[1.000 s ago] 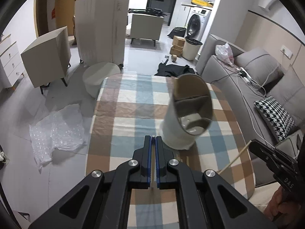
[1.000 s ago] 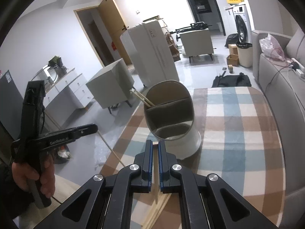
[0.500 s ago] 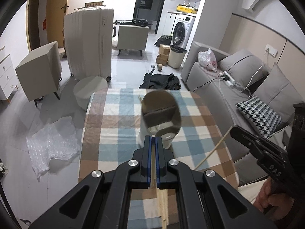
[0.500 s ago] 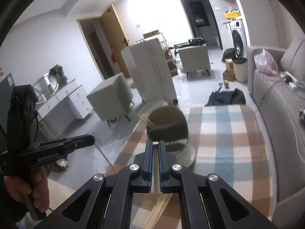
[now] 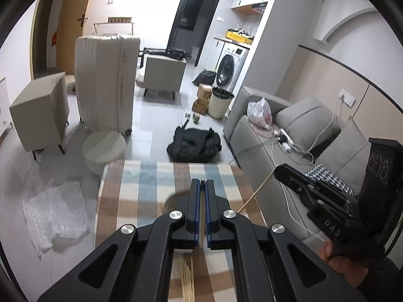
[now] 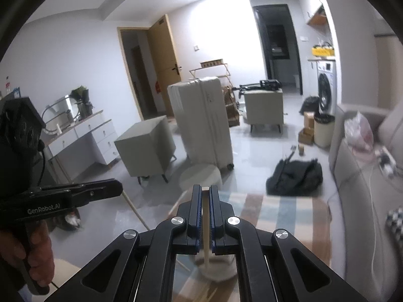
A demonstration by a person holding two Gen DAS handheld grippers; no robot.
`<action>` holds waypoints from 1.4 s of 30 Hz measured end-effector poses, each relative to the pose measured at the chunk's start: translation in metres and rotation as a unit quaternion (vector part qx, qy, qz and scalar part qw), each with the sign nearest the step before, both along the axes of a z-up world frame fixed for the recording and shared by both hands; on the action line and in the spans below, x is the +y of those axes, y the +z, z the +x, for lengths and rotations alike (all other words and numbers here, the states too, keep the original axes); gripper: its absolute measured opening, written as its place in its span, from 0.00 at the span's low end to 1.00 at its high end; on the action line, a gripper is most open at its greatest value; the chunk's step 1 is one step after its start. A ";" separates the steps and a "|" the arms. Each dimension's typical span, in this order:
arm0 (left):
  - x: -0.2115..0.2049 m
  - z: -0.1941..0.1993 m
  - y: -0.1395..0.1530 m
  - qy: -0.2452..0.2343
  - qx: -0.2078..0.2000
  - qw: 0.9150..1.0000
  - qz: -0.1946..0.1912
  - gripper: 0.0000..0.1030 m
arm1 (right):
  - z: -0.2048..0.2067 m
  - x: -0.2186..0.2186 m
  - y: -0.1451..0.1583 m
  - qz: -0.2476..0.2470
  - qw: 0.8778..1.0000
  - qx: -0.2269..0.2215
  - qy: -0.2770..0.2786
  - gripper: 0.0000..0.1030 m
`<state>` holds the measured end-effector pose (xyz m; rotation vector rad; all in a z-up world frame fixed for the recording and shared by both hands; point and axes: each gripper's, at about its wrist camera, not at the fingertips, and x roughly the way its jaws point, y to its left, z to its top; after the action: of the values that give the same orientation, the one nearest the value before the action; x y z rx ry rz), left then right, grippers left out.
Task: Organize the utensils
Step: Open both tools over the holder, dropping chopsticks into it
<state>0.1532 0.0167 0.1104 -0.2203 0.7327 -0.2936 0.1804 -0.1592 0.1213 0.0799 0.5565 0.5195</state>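
**Two hand-held grippers, each clamped on a chopstick, above a checked table**

Left gripper (image 5: 202, 183) with jaws pressed together on a thin pale chopstick, seen from the other camera as the left-hand chopstick (image 6: 136, 211) slanting down from the tip. Right gripper (image 6: 206, 188) likewise closed, pinching the right-hand chopstick (image 6: 207, 229), which runs down between the blue pads. Directly beneath, a pale utensil holder (image 6: 216, 271) (blurred, mostly hidden by the fingers). More loose chopsticks (image 5: 186, 279) lying on the checked tablecloth (image 5: 141, 181), close to the person.

Likely step: dropping both sticks into the holder. Best done by bringing each lower tip over the holder's mouth one at a time, tilting the stick nearer upright, then opening only once the tip sits inside. Worth keeping the two sticks apart so neither knocks the other or tips the holder.

Room to move: far end of the cloth bare. Grey sofa (image 5: 252, 136) just beside the table's right edge; round stool (image 5: 104, 148) near the far left corner. Open floor to the left.
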 end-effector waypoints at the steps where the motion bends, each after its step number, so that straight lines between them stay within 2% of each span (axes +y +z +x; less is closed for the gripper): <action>1: 0.001 0.006 0.002 0.000 -0.003 1.000 -0.003 0.00 | 0.007 0.005 0.003 -0.005 1.000 -0.004 0.004 0.04; 6: 0.011 0.034 0.001 0.008 -0.007 1.000 -0.015 0.00 | 0.043 0.025 0.009 -0.023 0.999 -0.015 0.021 0.04; 10: 0.019 0.055 -0.012 0.011 -0.004 1.000 -0.017 0.00 | 0.069 0.043 -0.001 -0.044 0.998 -0.015 0.038 0.04; 16: 0.025 0.074 -0.037 0.015 0.020 0.999 -0.026 0.00 | 0.091 0.063 -0.033 -0.083 0.994 -0.002 0.066 0.04; 22: 0.025 0.071 -0.062 0.011 0.044 0.998 -0.035 0.00 | 0.093 0.077 -0.064 -0.116 0.988 0.016 0.098 0.04; 29: 0.029 0.077 -0.068 0.000 0.091 0.995 -0.050 0.00 | 0.095 0.080 -0.089 -0.114 0.984 0.065 0.120 0.07; 31: 0.032 0.078 -0.065 -0.003 0.102 0.994 -0.049 0.01 | 0.097 0.077 -0.093 -0.092 0.984 0.089 0.122 0.08; 33: 0.033 0.077 -0.063 0.004 0.104 0.994 -0.042 0.18 | 0.096 0.068 -0.091 -0.071 0.987 0.096 0.109 0.16; 34: 0.035 0.074 -0.061 0.009 0.101 0.994 -0.042 0.32 | 0.095 0.065 -0.090 -0.063 0.988 0.097 0.105 0.22; 35: 0.039 0.070 -0.057 0.018 0.095 0.994 -0.044 0.44 | 0.093 0.061 -0.088 -0.057 0.989 0.098 0.097 0.24; 37: 0.045 0.063 -0.052 0.034 0.084 0.995 -0.041 0.52 | 0.090 0.051 -0.084 -0.042 0.991 0.100 0.081 0.29; 40: 0.049 0.051 -0.045 0.052 0.078 0.995 -0.021 0.59 | 0.082 0.034 -0.079 -0.023 0.993 0.106 0.052 0.43; 42: 0.049 0.039 -0.038 0.060 0.073 0.995 -0.011 0.60 | 0.076 0.024 -0.075 -0.011 0.993 0.108 0.038 0.44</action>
<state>0.1919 0.0660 0.0727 -0.3084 0.8574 -0.1733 0.2565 -0.1351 0.0460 0.0954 0.7792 0.5818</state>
